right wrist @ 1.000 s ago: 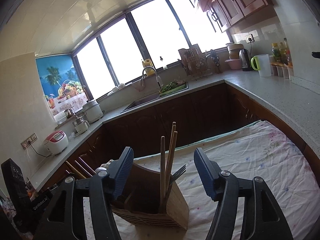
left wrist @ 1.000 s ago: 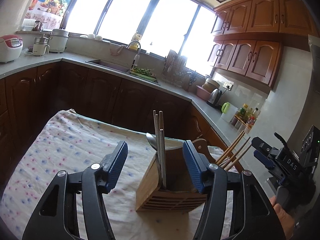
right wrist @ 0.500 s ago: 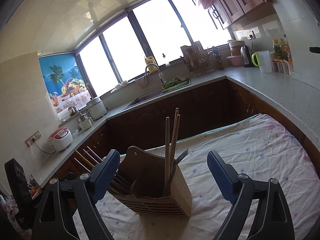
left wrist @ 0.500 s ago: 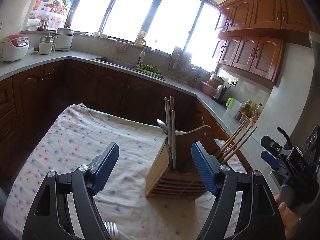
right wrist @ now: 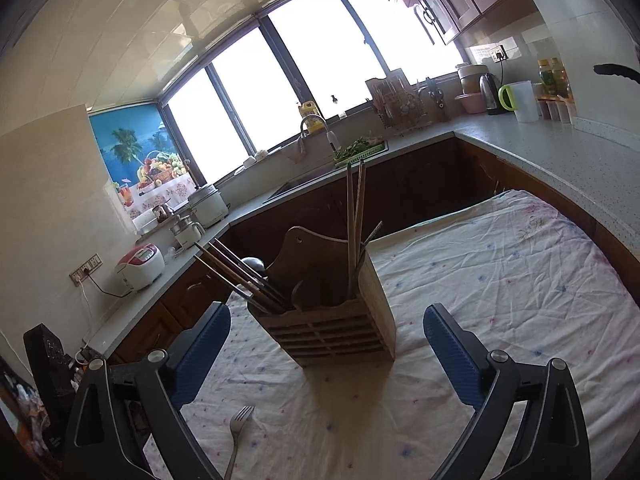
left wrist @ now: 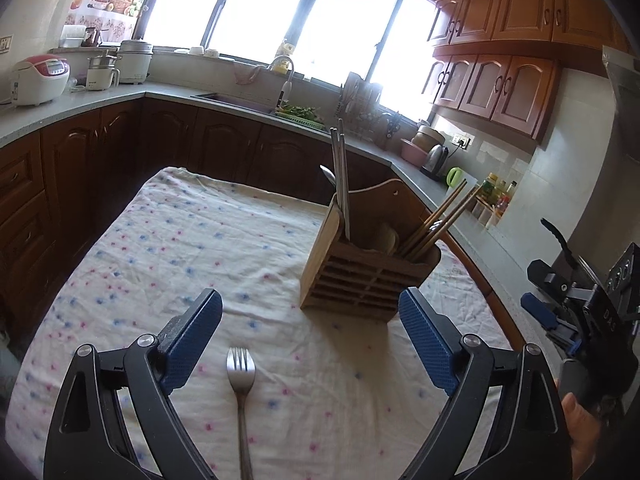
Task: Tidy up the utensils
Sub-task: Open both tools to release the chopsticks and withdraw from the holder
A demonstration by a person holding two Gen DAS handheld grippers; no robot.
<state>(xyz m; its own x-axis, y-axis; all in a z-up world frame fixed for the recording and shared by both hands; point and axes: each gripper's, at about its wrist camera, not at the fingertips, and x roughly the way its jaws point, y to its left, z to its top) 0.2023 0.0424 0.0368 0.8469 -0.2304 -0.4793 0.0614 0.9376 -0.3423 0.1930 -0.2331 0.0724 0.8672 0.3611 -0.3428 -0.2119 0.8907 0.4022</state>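
Left tongs (left wrist: 310, 338): released, jaws spreading wider, nothing clamped. Blue pads (left wrist: 191, 336) on either side of bare cloth, with a metal fork (left wrist: 241, 384) lying flat between and below them, tines toward the holder, handle running off the near edge of the left wrist view. Touching neither pad.

Right tongs (right wrist: 326, 356): likewise released and spreading wider, empty. Blue pads (right wrist: 454, 358) framing the near face of the holder without touching it. Same fork (right wrist: 239, 430) low in the right wrist view, just inside the left finger, lying on the cloth.

Ahead of both tongs: a wooden utensil holder (left wrist: 362, 276), upright on the table, slatted front, raised back panel with a hanging hole. In one compartment, a pair of metal chopsticks (left wrist: 340, 176) standing nearly upright, a spoon bowl (left wrist: 329, 174) beside them. In the other side, several brown wooden chopsticks (left wrist: 440, 220) leaning outward. Seen from the right wrist view, a second fork (right wrist: 371, 234) poking up beside the upright chopsticks.

Underneath: a white tablecloth (left wrist: 192, 240) dotted pink and blue, wrinkled, covering the table.

At the right edge of the left wrist view: the other tool's black body and a hand (left wrist: 580, 432) gripping it.

Farther out: dark wood cabinets (left wrist: 100, 152), grey counter, sink under a bright window (left wrist: 280, 4), a rice cooker (left wrist: 38, 80) and a kettle (left wrist: 435, 156).
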